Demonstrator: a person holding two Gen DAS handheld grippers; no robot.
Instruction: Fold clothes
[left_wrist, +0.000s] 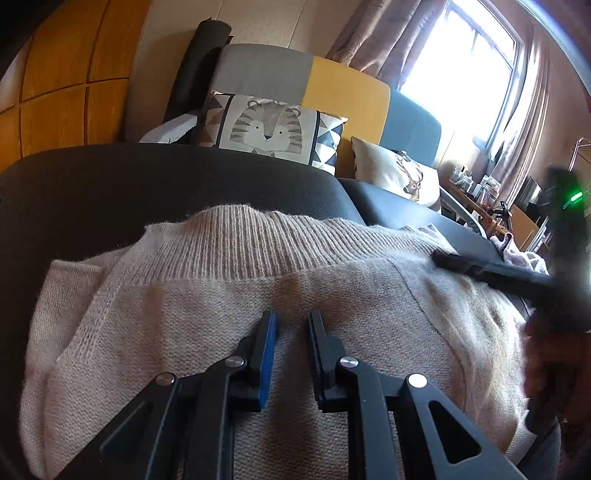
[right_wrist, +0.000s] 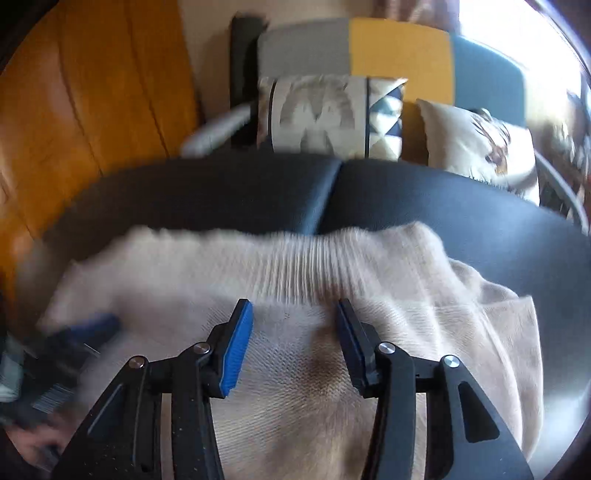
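Note:
A beige knit sweater (left_wrist: 221, 295) lies folded on a dark leather seat (left_wrist: 147, 184), its ribbed band (left_wrist: 258, 247) at the far edge. My left gripper (left_wrist: 291, 315) sits low on the sweater's middle, its jaws narrow with a ridge of knit between the pads. In the right wrist view the sweater (right_wrist: 424, 295) is blurred. My right gripper (right_wrist: 294, 304) hovers over it, open, with nothing pinched. One right finger (left_wrist: 480, 266) shows as a dark bar at the sweater's right side. The left gripper (right_wrist: 92, 325) appears blurred at the far left.
Behind the seat (right_wrist: 221, 192) stand a tiger-print cushion (left_wrist: 266, 129) and a cream deer cushion (left_wrist: 399, 173) against a grey, yellow and blue backrest. A wooden cabinet (left_wrist: 62, 74) is on the left, a bright window (left_wrist: 469, 66) on the right. A pale cloth (left_wrist: 524, 258) lies at far right.

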